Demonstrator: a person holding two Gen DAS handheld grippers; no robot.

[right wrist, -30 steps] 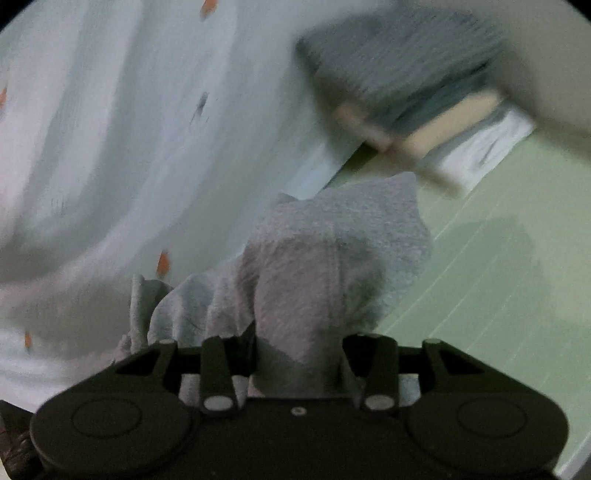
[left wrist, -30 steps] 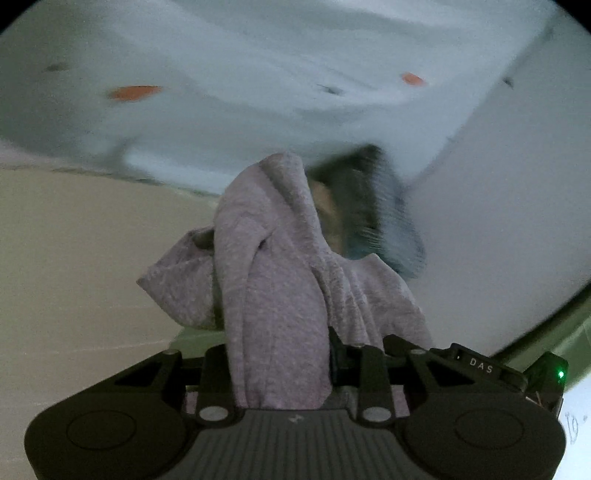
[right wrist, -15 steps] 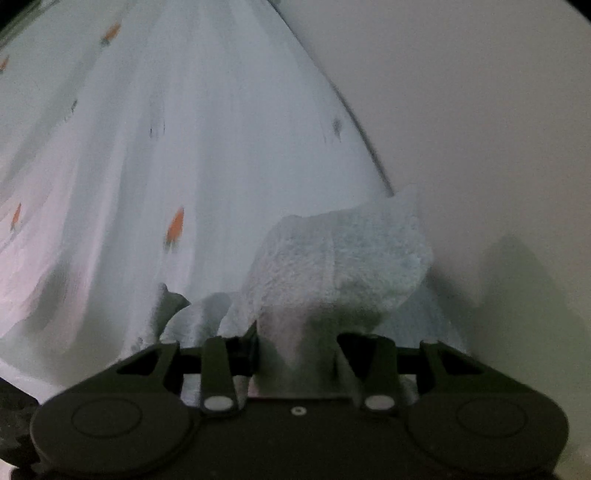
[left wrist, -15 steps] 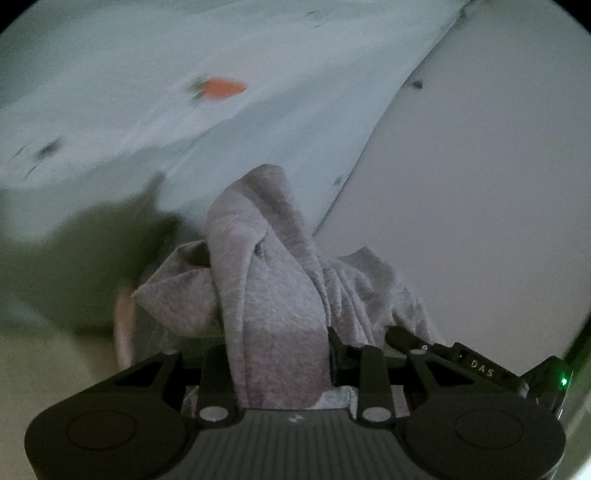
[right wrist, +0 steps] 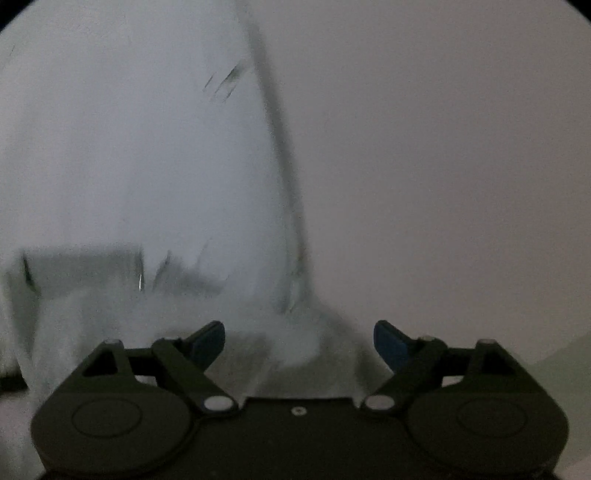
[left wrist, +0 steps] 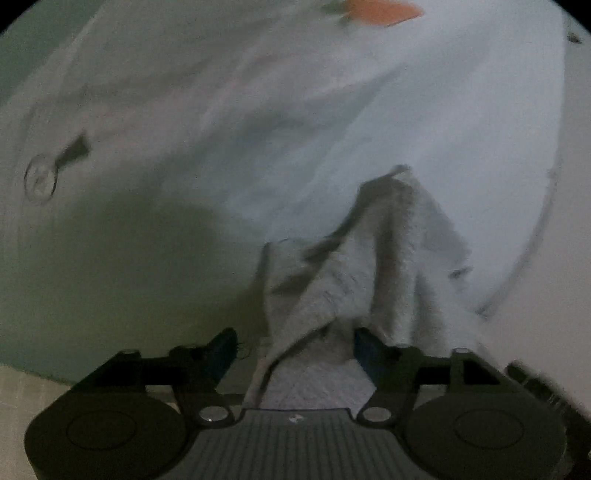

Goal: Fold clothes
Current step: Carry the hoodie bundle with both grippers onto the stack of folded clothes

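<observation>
Basically no readable writing; we see only a small blurred mark on the left gripper [left wrist: 293, 341] housing. Its jaws have just been opening and stand wide, the grey knit garment [left wrist: 391, 266] bunched between them, pads not pressing. Right gripper [right wrist: 299, 341] jaws also just opened, wide, with pale blurred cloth lying low between and left of them. Behind both: a light sheet [left wrist: 258, 110] with an orange print [left wrist: 380, 11], meeting a plain pale wall [right wrist: 443, 147].
</observation>
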